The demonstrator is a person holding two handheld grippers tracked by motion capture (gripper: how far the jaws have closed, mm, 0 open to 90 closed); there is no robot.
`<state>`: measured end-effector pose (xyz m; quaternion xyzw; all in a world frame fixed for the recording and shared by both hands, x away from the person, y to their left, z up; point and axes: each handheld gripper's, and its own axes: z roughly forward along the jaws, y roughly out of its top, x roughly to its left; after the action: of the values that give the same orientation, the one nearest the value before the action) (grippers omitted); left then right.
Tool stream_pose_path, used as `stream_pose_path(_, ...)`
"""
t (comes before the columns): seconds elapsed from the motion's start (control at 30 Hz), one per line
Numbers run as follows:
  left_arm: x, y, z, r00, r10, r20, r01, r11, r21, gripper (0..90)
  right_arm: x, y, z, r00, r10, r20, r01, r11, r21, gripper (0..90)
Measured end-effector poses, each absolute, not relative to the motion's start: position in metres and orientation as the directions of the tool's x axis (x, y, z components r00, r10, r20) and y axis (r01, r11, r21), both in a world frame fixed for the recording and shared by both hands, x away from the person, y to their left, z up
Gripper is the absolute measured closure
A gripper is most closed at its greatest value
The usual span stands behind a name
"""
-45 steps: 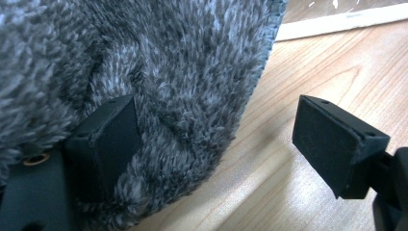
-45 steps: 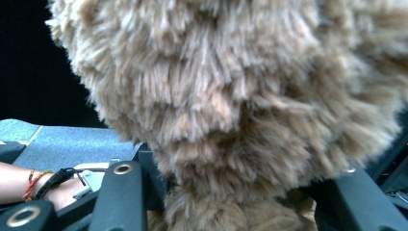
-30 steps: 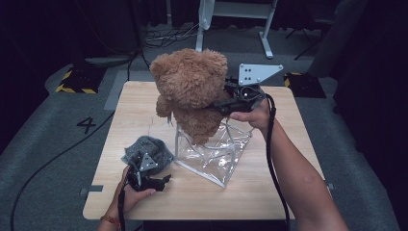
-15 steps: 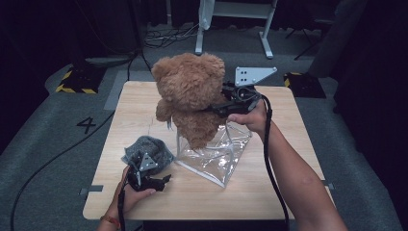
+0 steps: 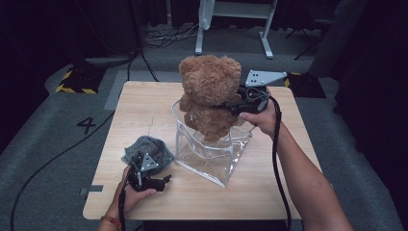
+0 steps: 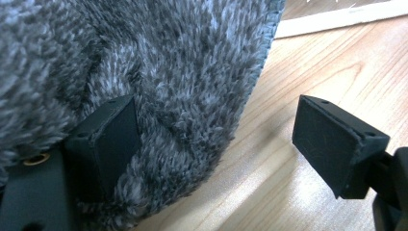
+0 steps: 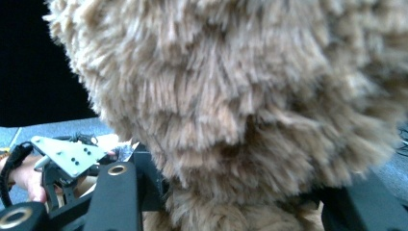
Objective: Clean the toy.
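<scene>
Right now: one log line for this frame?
right gripper: gripping teddy bear | bear: legs entering clear bag | left gripper: open beside grey cloth

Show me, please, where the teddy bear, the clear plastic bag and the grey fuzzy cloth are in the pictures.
teddy bear [image 5: 210, 82], high view, on its head.
clear plastic bag [image 5: 207, 156], high view, on its front wall.
grey fuzzy cloth [image 6: 144, 57], left gripper view, on its pile, mid-cloth.

hidden: right gripper [image 5: 230, 107] jaw tips buried in teddy bear [image 5: 210, 96] fur | cut off: grey fuzzy cloth [image 6: 125, 86] by left and top edges of left gripper view | covered: bear's lower body behind clear bag [image 5: 211, 151] wall, centre of high view
</scene>
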<state>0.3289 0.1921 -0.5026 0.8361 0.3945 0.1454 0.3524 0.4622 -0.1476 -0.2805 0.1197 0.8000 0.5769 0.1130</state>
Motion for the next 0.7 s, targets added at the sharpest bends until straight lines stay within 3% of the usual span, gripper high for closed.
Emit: stream_pose_path(0.7, 0.329, 0.191, -0.503, 0.657, 0.753, -0.023, 0.547, -0.456, 0.702, 16.6, 0.444, -0.128, -0.302, -0.955, 0.285, -0.087, 0.071, 0.502, 0.862, 39.4)
